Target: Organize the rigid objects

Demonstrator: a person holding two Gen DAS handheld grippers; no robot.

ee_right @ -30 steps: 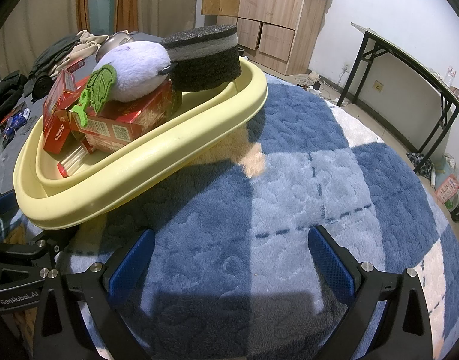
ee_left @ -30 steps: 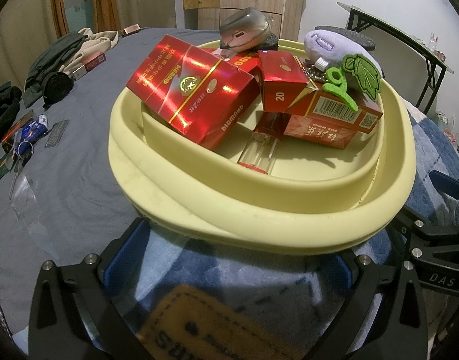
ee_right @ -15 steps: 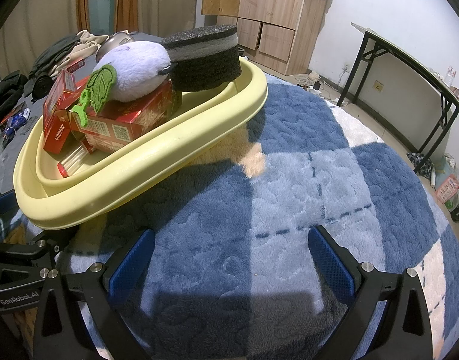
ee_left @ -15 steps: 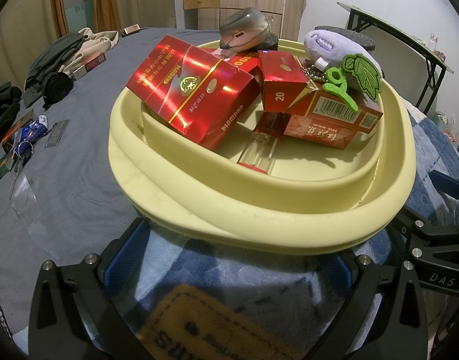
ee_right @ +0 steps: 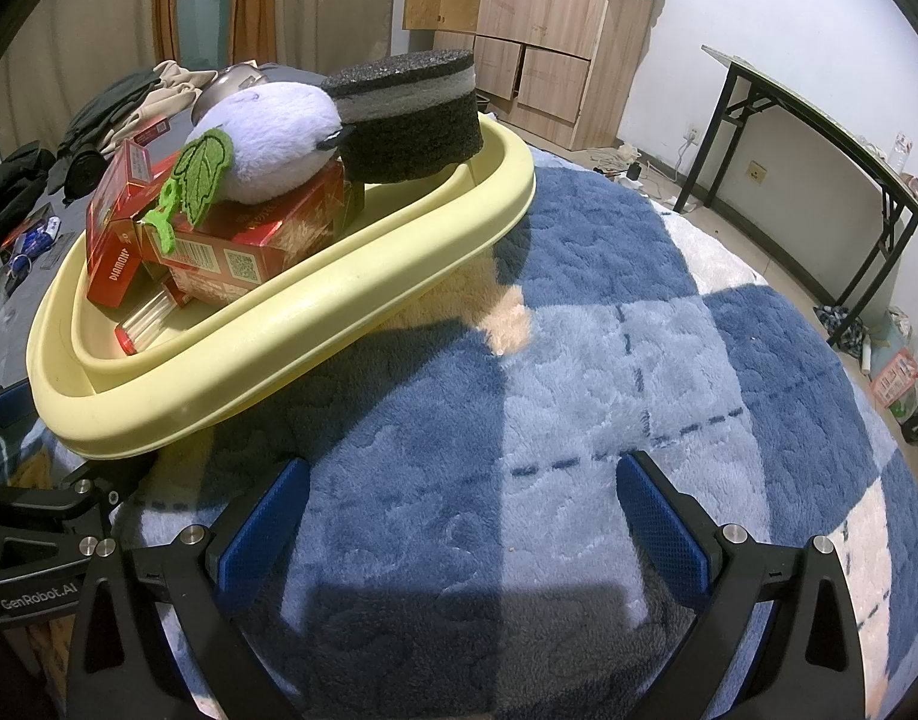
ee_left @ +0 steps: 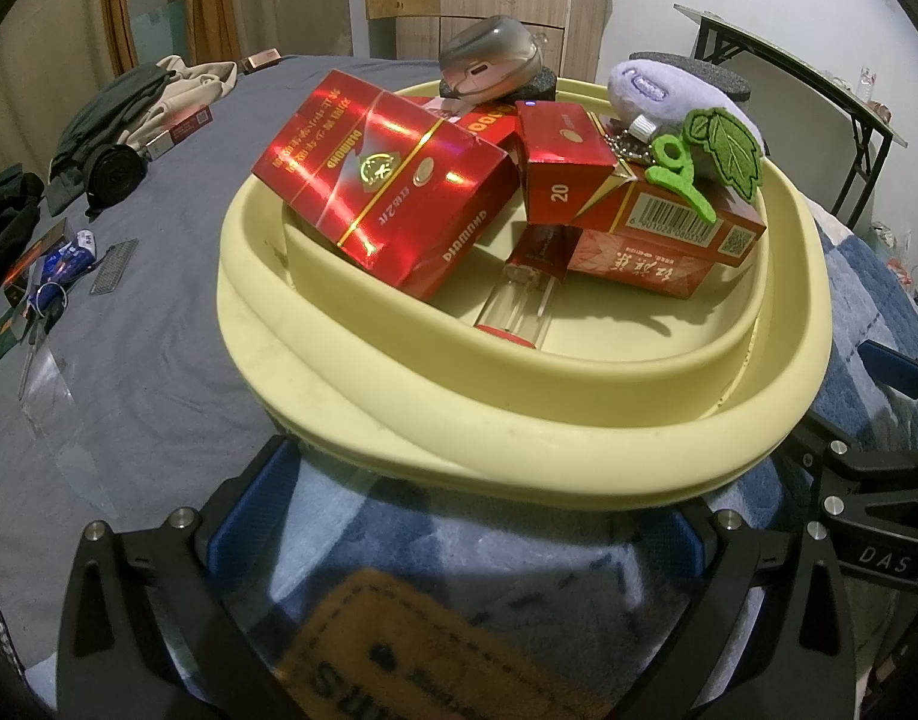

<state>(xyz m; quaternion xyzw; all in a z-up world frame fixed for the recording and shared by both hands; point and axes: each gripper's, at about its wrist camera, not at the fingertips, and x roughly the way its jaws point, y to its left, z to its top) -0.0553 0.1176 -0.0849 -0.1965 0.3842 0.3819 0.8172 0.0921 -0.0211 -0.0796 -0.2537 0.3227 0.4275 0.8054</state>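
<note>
The left gripper (ee_left: 465, 540) was spread wide and held nothing, its blue pads just short of the near rim of the yellow tub (ee_left: 519, 450). The tub sat straight ahead of it on a blue plaid blanket (ee_left: 519, 552), with a tan patch (ee_left: 399, 660) on the blanket between the fingers.

In the tub, a large red carton (ee_left: 381, 180) leaned tilted against the far-left wall. To its right a small red pack (ee_left: 561, 156) marked 20 stood on end, touching a flat red box (ee_left: 669, 234) with a barcode. A clear tube with a red cap (ee_left: 519, 306) lay on the tub floor under these. A purple plush (ee_left: 681, 102) with a green felt leaf (ee_left: 726, 150) rested on top of the flat box. At the far rim sat a grey mouse (ee_left: 489, 60) and a dark sponge (ee_left: 693, 69).

The right gripper (ee_right: 459, 516) was likewise released and empty, its fingers over bare blanket (ee_right: 579, 390). From it the tub (ee_right: 279, 348) lay ahead to the left, near but apart, with the sponge (ee_right: 411, 126) and plush (ee_right: 267, 132) at the tub's far end. The left gripper's black frame showed at the lower left edge.

Beyond the tub to the left lay loose clothes (ee_left: 129, 114) and small clutter on a grey sheet (ee_left: 129, 330).
</note>
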